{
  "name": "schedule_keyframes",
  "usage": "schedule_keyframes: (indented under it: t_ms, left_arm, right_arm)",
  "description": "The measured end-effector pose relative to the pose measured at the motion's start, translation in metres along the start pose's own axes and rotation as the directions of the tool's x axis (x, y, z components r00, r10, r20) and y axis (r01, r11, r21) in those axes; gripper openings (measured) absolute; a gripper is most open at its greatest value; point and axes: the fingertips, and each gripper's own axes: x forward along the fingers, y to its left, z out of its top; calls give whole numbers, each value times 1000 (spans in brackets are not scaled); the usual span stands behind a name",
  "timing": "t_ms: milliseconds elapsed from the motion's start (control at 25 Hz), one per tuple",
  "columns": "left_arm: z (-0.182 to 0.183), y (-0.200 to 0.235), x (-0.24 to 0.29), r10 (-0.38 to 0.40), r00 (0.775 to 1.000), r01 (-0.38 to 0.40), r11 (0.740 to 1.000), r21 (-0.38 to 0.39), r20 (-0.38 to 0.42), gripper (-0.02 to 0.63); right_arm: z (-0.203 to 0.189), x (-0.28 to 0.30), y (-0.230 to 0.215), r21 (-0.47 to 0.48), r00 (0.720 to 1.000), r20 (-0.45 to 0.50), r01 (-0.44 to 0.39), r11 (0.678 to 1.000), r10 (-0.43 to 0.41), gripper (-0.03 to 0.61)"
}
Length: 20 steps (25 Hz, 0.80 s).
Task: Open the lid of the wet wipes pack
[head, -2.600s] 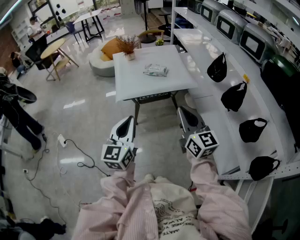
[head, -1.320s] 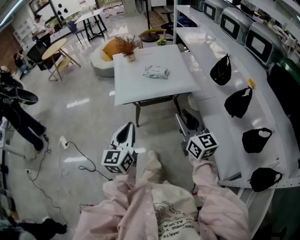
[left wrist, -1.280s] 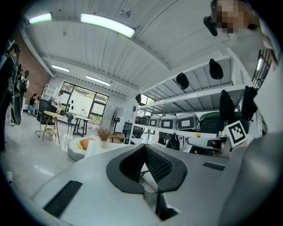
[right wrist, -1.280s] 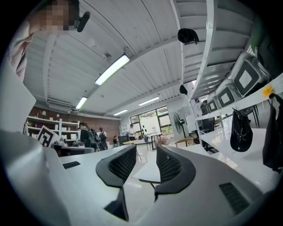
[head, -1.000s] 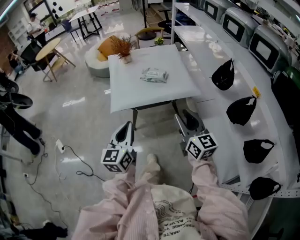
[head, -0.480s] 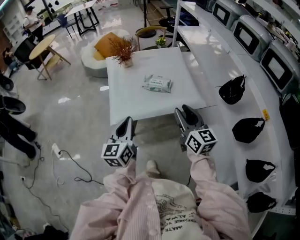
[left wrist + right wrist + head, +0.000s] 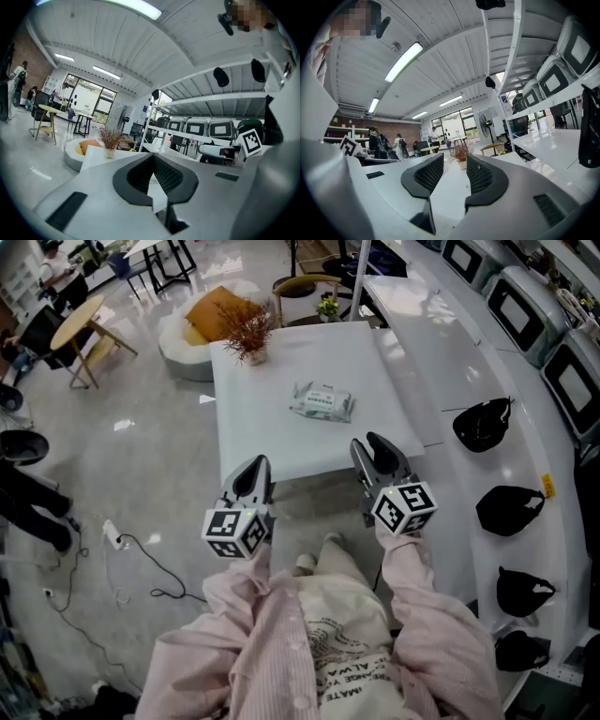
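The white table point(image 7: 272, 442) fills the middle of my head view, and both tools sit at its near edge, clear of anything. The right gripper point(image 7: 374, 448) has its jaws apart and empty. The left gripper point(image 7: 253, 467) looks drawn together at the tips, with nothing held. The wipes pack point(image 7: 322, 401) lies flat on the table further in, ahead and between the two. Its long axis runs across my view, slightly skewed. I judge the right gripper nearer, so it should reach forward and a little left.
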Motion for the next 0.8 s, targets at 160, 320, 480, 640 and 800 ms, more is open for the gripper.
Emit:
schedule_keyframes:
  t_ms: [160, 320, 480, 640, 800]
  left_arm:
    - [-5, 10, 21, 1, 1000, -2, 1000, -7, -20, -2]
    - [-9, 28, 52, 18, 999, -19, 1000, -23, -40, -2]
    - [-10, 49, 103, 38, 997, -41, 998, -41, -70, -2]
    - [-16, 64, 146, 58, 992, -66, 996, -64, -111, -2]
    - [-28, 77, 175, 68, 983, -81, 994, -67, -172, -2]
  right_arm:
    - [-12, 23, -16, -11, 999, -43, -5, 1000, 4, 121]
    - [-22, 56, -40, -15, 997, -81, -13, 1000, 12, 121]
    - [-28, 103, -77, -12, 992, -125, -25, 1000, 23, 121]
    - [-41, 144, -104, -14, 980, -189, -61, 998, 57, 121]
    - [-57, 177, -116, -26, 962, -255, -102, 994, 92, 121]
